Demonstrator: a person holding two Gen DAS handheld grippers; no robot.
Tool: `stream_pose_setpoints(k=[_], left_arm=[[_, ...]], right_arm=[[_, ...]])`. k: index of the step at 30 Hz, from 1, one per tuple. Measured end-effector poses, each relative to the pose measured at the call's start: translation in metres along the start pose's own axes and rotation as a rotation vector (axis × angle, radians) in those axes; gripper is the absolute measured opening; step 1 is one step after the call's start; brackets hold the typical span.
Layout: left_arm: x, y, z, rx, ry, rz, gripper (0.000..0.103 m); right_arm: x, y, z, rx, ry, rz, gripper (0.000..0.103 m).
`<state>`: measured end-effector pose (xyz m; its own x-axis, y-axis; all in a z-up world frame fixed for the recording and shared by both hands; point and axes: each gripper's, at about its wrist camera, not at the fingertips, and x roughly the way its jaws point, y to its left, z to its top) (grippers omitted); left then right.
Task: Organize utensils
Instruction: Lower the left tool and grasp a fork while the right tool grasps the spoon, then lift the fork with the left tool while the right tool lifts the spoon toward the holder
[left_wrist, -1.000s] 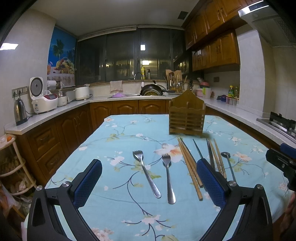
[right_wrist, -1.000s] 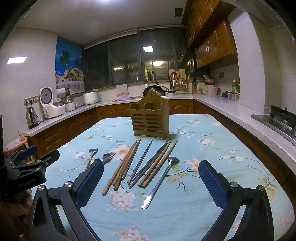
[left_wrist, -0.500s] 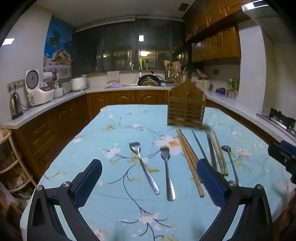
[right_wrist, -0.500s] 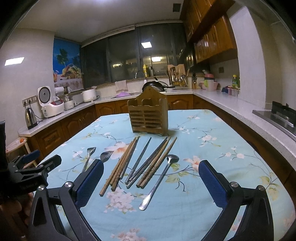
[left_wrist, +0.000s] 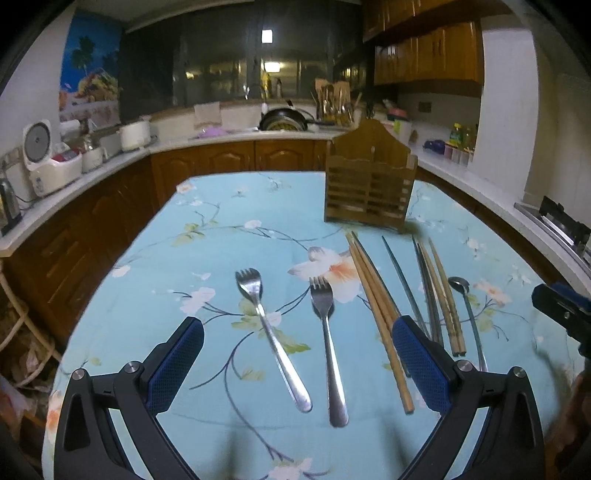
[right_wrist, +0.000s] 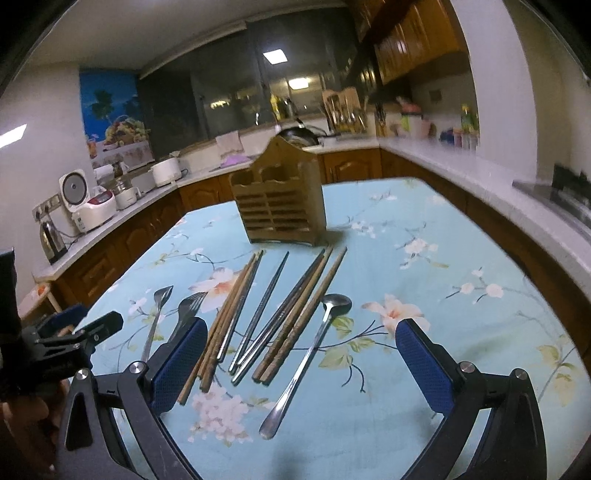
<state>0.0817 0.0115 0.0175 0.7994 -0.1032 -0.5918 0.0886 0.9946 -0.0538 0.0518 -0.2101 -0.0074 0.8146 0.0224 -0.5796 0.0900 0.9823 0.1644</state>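
Two steel forks (left_wrist: 271, 332) (left_wrist: 327, 343) lie side by side on the flowered blue tablecloth, between the fingers of my open, empty left gripper (left_wrist: 295, 341). To their right lie wooden chopsticks (left_wrist: 376, 310), dark metal chopsticks (left_wrist: 424, 291) and a steel spoon (left_wrist: 467, 314). A slatted wooden utensil holder (left_wrist: 369, 188) stands upright behind them. In the right wrist view my open, empty right gripper (right_wrist: 301, 341) hovers over the chopsticks (right_wrist: 280, 314) and the spoon (right_wrist: 312, 350), with the holder (right_wrist: 282, 206) beyond.
The table (right_wrist: 461, 258) is ringed by wooden cabinets and a white counter (left_wrist: 92, 173) with a rice cooker (left_wrist: 48, 158) and kettle. A stove (right_wrist: 569, 195) sits at the right. The left gripper's body (right_wrist: 66, 339) shows at the right view's left edge.
Both grippers have moved forward and lower toward the table, so the utensils look nearer. The right gripper has tilted. Nothing on the table has moved.
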Motion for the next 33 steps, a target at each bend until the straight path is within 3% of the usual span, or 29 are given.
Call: stream_pose_setpoints(k=[11, 15, 24, 27, 28, 29, 31, 33], left_arm=[[0.041, 0.017, 0.036, -0.002, 0.154, -0.072, 0.083], [0.054, 0.022, 0.044, -0.002, 0.208, -0.094, 0.067], [0.092, 0.031, 0.051, -0.032, 0.327, -0.133, 0.059], [0.104, 0.031, 0.053, -0.024, 0.355, -0.144, 0.053], [0.103, 0.031, 0.054, -0.013, 0.35, -0.145, 0.053], [0.104, 0.03, 0.054, -0.005, 0.35, -0.148, 0.048], [0.107, 0.03, 0.058, 0.002, 0.355, -0.155, 0.03], [0.111, 0.031, 0.06, -0.008, 0.363, -0.188, 0.023]], right_arm=[[0.053, -0.031, 0.019, 0.125, 0.159, 0.038, 0.07], [0.068, -0.034, 0.02, 0.138, 0.201, 0.043, 0.059], [0.11, -0.042, 0.012, 0.171, 0.34, 0.054, 0.039], [0.116, -0.04, 0.013, 0.16, 0.346, 0.057, 0.031], [0.117, -0.041, 0.013, 0.163, 0.349, 0.067, 0.021], [0.118, -0.042, 0.013, 0.17, 0.352, 0.076, 0.006], [0.121, -0.047, 0.012, 0.197, 0.358, 0.098, 0.006], [0.118, -0.048, 0.013, 0.198, 0.347, 0.101, 0.004]])
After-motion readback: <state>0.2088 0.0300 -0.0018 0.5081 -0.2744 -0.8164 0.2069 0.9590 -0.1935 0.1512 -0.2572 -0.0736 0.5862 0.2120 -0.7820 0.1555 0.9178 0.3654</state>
